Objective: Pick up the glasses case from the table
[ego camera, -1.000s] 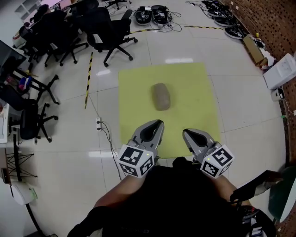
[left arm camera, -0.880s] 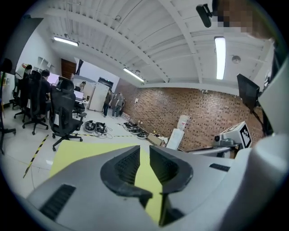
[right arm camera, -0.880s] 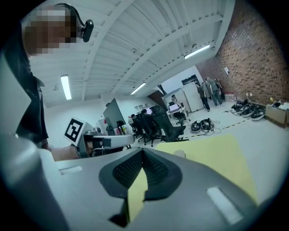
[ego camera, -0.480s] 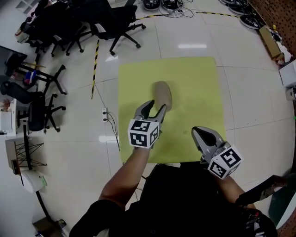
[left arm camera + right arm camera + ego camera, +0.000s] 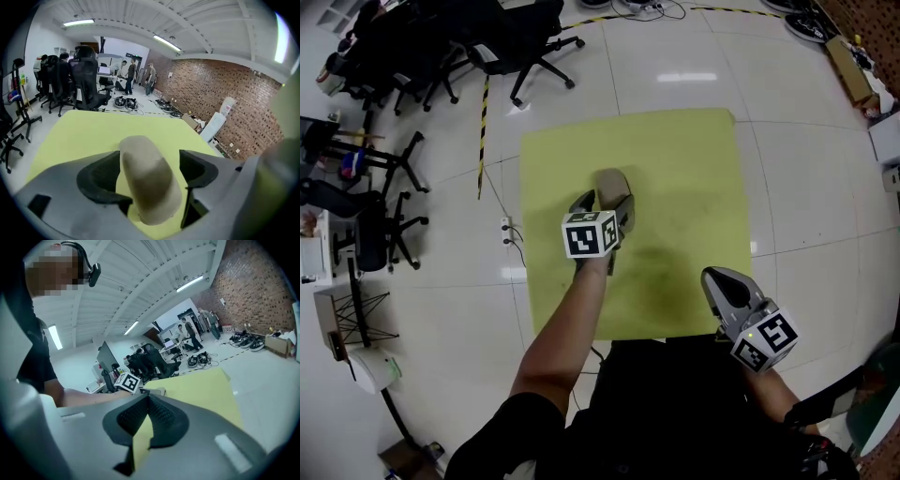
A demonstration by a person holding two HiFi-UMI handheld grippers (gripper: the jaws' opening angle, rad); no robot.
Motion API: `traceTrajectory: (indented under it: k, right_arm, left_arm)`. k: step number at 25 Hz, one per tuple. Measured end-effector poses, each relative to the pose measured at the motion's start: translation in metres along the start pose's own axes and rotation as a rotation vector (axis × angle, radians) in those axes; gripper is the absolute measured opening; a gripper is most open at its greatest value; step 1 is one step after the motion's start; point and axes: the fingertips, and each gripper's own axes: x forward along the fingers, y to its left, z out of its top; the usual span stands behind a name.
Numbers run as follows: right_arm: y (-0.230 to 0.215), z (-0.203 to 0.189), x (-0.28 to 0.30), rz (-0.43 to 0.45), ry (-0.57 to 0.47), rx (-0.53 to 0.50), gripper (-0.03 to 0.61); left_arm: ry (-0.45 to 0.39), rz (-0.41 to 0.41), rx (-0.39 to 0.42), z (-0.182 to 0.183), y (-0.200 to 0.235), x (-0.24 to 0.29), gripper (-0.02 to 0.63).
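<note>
Your left arm stretches out over the desk (image 5: pixel 694 169) with the left gripper (image 5: pixel 607 200) pitched downward. Your right gripper (image 5: pixel 717 276) hangs by the near edge, toward the right corner. There is one case (image 5: pixel 612 182), lying left of the desk's middle. The left jaws have just been opening and stand apart, straddling the case's near end. Only the left gripper view shows a sliver of desk between case and jaw; in the head view the cube (image 5: pixel 589 234) hides that. The right jaws meet at their tips, empty.
</note>
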Motion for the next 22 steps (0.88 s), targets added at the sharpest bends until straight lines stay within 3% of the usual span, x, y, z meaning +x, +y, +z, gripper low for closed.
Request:
traceTrajectory:
  k: [13,17,22]
  right_arm:
    - [-0.02,-0.01,-0.011,-0.04,0.0,0.051,0.003]
    - [-0.016,-0.01,-0.011,-0.048,-0.004,0.054,0.003]
    - [-0.015,-0.009,-0.014,-0.069,-0.007,0.051,0.003]
  left_arm:
    - [0.098,0.032,0.005,-0.023,0.001,0.03,0.431]
    - [0.113,0.001,-0.054,-0.027,0.003,0.037,0.456]
    - [0.092,-0.02,-0.107,-0.022,0.004,0.035,0.437]
